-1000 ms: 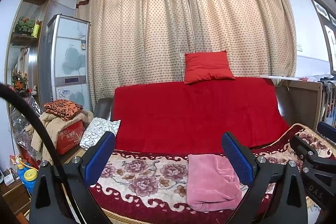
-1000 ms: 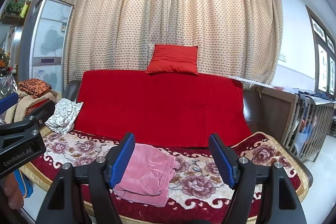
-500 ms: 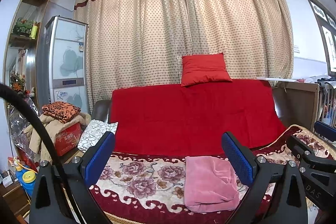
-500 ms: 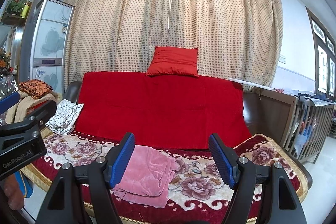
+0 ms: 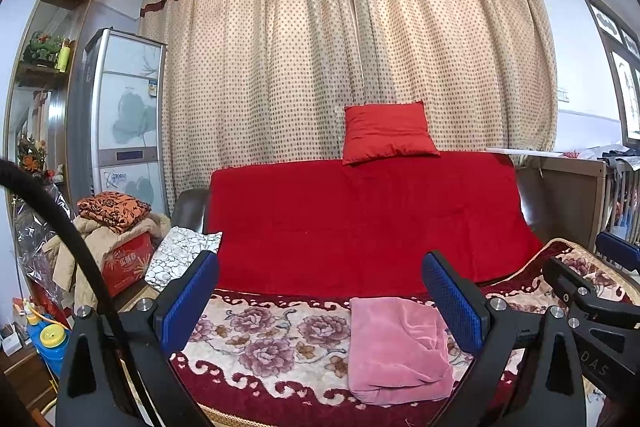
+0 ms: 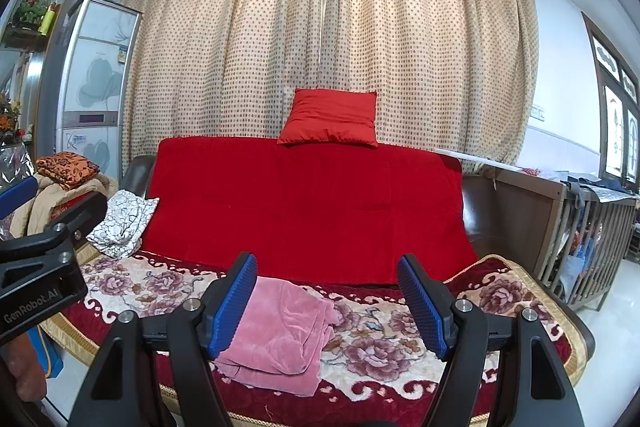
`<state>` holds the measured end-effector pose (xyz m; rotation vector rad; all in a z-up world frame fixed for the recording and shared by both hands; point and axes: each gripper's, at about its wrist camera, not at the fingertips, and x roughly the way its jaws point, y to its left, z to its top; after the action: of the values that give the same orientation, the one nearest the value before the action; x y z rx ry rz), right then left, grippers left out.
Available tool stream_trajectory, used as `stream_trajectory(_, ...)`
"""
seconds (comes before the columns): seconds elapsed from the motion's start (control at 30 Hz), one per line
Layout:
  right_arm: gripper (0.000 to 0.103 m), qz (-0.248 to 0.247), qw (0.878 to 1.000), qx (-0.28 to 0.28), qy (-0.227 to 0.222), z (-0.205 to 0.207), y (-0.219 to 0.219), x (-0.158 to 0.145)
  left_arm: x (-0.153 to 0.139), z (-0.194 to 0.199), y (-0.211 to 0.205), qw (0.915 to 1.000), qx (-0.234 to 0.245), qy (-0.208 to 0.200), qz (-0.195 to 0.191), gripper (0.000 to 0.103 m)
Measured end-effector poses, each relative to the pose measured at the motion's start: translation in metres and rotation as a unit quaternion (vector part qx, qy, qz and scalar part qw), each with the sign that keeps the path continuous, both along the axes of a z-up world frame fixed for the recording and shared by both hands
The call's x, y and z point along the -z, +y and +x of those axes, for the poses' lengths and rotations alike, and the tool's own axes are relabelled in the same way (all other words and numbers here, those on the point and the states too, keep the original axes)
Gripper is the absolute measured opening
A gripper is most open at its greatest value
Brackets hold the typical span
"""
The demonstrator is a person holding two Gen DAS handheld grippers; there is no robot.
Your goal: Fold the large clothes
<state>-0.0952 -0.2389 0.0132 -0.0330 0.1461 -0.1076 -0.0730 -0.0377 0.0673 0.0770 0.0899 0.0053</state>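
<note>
A pink velvety garment (image 5: 398, 349) lies folded into a small bundle on the flowered sofa seat cover (image 5: 260, 339); the right wrist view shows the garment (image 6: 280, 331) low and left of centre. My left gripper (image 5: 320, 303) hangs in front of the sofa, open, blue pads wide apart with nothing between them. My right gripper (image 6: 332, 303) is also open and empty, its left pad in front of the garment's edge without touching it. Both stand short of the seat. The right gripper's body (image 5: 592, 311) shows at the left view's right edge.
A red blanket (image 5: 368, 219) covers the sofa back, with a red cushion (image 5: 386, 133) on top. A black-and-white cushion (image 5: 180, 257) leans at the left armrest. Piled clothes and a red box (image 5: 116, 239) stand left of the sofa, a wooden crib (image 6: 580, 227) to the right.
</note>
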Motion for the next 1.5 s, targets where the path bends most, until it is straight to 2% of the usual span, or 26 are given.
stream_trajectory(0.47, 0.076, -0.007, 1.0, 0.001, 0.011, 0.01, 0.006, 0.004, 0.005, 0.001, 0.002, 0.9999, 0.011, 0.004, -0.006, 0.101)
stream_trajectory(0.8, 0.076, -0.014, 0.999, 0.002, 0.041, 0.033, 0.013, 0.02, 0.022, 0.024, 0.011, 0.9994, 0.008, 0.028, -0.018, 0.101)
stream_trajectory(0.9, 0.076, -0.013, 0.998, 0.004, 0.056, 0.045, 0.013, 0.027, 0.035, 0.041, 0.013, 0.9989, 0.003, 0.046, -0.012, 0.101)
stream_trajectory(1.2, 0.076, -0.026, 0.99, 0.003, 0.135, 0.106, 0.013, 0.07, 0.072, 0.098, 0.017, 0.9946, -0.018, 0.101, -0.013, 0.101)
stream_trajectory(1.5, 0.076, -0.027, 0.983, 0.0, 0.184, 0.158, 0.01, 0.101, 0.102, 0.153, 0.017, 0.9891, -0.027, 0.144, -0.009, 0.101)
